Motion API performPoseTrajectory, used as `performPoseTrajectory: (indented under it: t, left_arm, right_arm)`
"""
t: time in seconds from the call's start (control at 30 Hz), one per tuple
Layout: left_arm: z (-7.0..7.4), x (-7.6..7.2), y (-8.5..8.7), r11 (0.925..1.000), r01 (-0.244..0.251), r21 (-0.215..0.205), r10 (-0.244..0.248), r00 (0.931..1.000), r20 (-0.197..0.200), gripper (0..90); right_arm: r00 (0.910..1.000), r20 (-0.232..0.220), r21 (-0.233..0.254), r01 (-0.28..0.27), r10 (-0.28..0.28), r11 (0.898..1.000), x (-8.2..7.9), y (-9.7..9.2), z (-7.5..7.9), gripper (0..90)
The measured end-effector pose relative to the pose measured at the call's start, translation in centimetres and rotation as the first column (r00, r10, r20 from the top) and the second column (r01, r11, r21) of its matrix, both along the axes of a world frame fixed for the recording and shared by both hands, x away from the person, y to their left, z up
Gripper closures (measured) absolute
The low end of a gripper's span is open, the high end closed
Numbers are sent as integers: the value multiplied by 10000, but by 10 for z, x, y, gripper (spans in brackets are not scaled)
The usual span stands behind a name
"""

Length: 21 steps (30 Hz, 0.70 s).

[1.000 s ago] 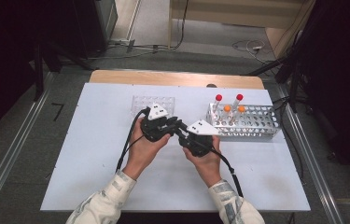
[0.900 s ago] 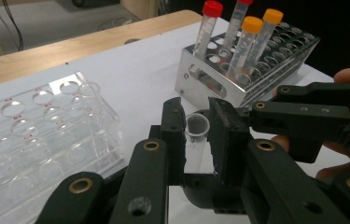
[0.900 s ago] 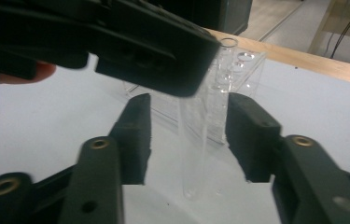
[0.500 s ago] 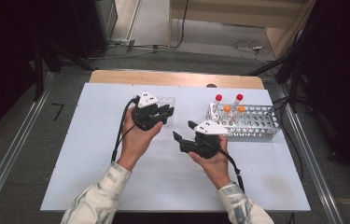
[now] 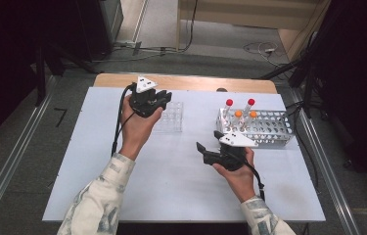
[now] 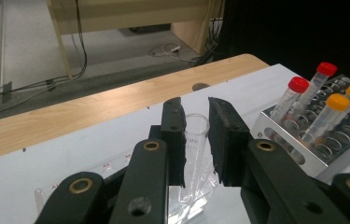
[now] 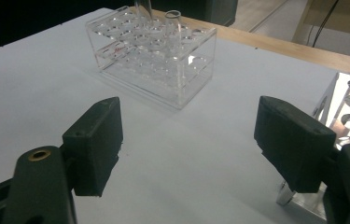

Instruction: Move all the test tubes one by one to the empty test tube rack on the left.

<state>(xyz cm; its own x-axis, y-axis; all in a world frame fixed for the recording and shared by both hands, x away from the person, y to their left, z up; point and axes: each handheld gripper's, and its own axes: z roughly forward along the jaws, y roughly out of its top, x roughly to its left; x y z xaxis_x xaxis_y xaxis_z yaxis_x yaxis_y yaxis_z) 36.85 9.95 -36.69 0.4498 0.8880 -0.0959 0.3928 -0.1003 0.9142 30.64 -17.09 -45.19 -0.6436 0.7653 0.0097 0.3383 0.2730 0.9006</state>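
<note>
my left tongs (image 6: 196,140) grip a clear, uncapped plastic tube (image 6: 196,135) above the clear acrylic rack (image 5: 170,116); my right tongs (image 7: 189,144) have just been opening, with nothing between them.

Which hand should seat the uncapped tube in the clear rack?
Left. The left gripper is shut on the clear tube just above the clear rack. The right gripper is open, empty, nearer the metal rack.

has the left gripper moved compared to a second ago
Yes. The left gripper, shut on a clear uncapped plastic tube, has moved away from the right gripper toward the table's far left, and now hangs over the clear plastic rack.
</note>
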Motion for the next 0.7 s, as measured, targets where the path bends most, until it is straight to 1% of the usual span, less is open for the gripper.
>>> performPoseTrajectory:
  t: [0.17,0.3,0.43,0.53,0.6,0.7]
  left_arm:
    - [-7,7,-6,9996,-93,265,92,10000,8,775]
    - [-11,10,-8,9988,-192,458,189,9998,62,775]
    - [-13,11,-11,9976,-235,655,232,9997,51,775]
    - [-13,10,-13,9972,-219,711,214,9997,71,775]
    - [-15,10,-14,9964,-208,821,204,9998,57,775]
    - [-19,10,-14,9959,-261,861,257,9997,53,775]
  right_arm:
    - [9999,3,105,143,-143,9998,0,-6,0,214]
    - [9999,10,154,147,-147,9998,0,-9,1,198]
    - [9999,-46,173,162,-161,9997,0,-11,0,180]
    - [9998,-143,265,140,-136,9996,1,-12,0,178]
    - [9995,-72,216,295,-293,9993,1,-12,0,189]
    - [9995,-95,224,311,-309,9993,1,-13,0,188]
